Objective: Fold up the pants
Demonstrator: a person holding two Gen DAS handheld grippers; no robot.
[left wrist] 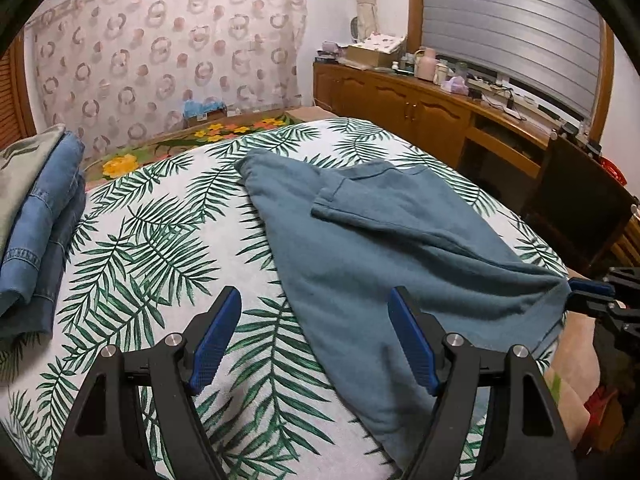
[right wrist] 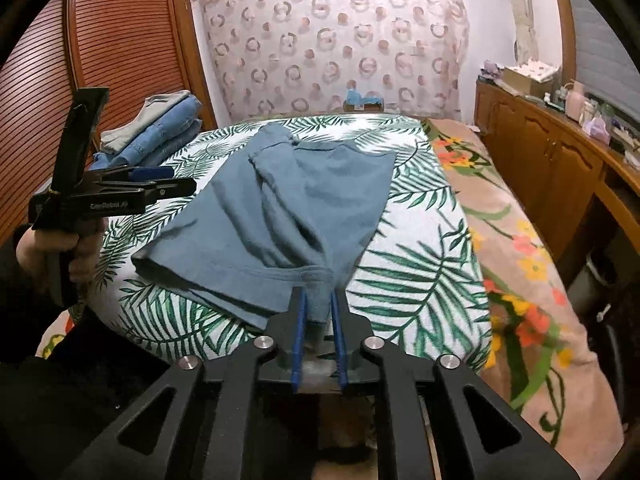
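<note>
**Leaf-print bed, one corner of the pants held**

Leaf-printed bedding (right wrist: 420,272) carries the teal pants (right wrist: 304,200), spread loosely across the middle of the bed, creased and partly doubled over, with a flap lying on top in the left wrist view. The right tool (right wrist: 319,312) is clamped on a bunched bit of the near hem at the bed's edge. The left tool (left wrist: 316,340) hangs just over the cloth's near left side with its jaws wide apart, holding nothing.

Likely trouble: with only one corner pinched, a pull would drag the fabric into a twist instead of a clean fold, and the thin bunch could slip out of the pads. The open tool, closing carelessly, might catch the sheet along with the pants.

Folded jeans (left wrist: 44,220) are stacked at the bed's far left, well apart from the work. A floral blanket (right wrist: 520,248) shows at the right edge; a wooden cabinet (left wrist: 420,112) with clutter runs along the wall, and a circle-patterned curtain (right wrist: 340,40) hangs behind.
</note>
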